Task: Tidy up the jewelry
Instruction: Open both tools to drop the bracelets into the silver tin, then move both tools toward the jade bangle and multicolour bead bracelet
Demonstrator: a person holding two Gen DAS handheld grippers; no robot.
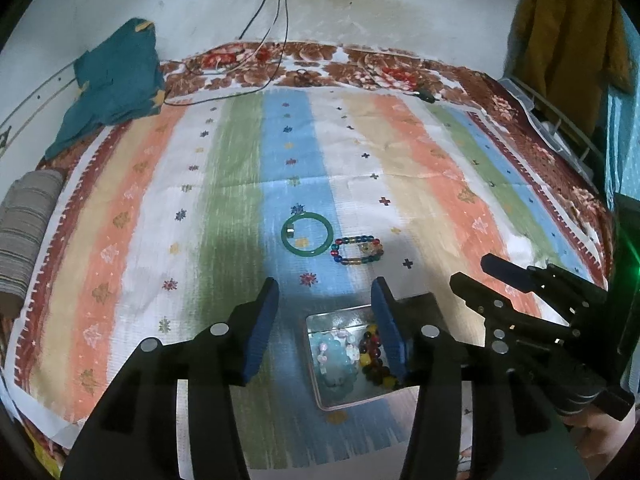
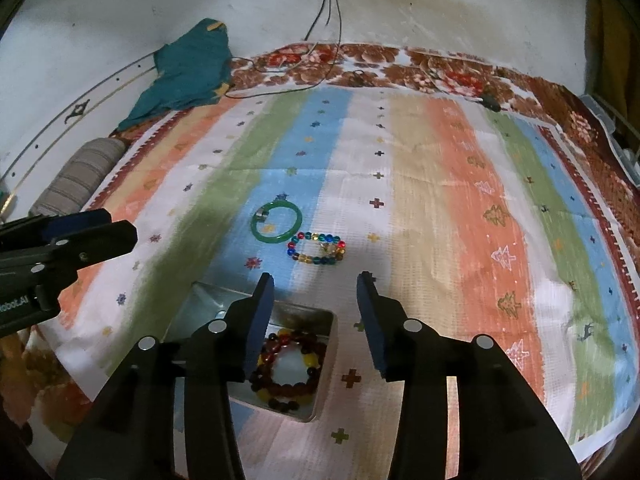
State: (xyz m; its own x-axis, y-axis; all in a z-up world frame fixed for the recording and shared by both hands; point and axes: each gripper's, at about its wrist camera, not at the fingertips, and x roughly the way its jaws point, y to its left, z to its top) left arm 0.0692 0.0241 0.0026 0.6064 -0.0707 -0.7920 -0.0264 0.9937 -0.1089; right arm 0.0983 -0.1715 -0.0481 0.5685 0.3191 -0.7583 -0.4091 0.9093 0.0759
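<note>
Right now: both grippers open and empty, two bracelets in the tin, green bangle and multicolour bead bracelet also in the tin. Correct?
Not quite. The green bangle and multicolour bead bracelet lie on the striped cloth beyond the tin, as the left wrist view shows. The rest holds.

A bedroom in a home: beyond the fingers (image 1: 382, 292) lies a bed (image 1: 520, 92) with a floral blanket under a striped cloth (image 1: 240, 160), a rolled bolster (image 1: 28, 224) far left, clothes (image 1: 568, 28) hanging on the right, charger cables (image 1: 276, 12) trailing down a stained wall (image 1: 380, 4).
</note>
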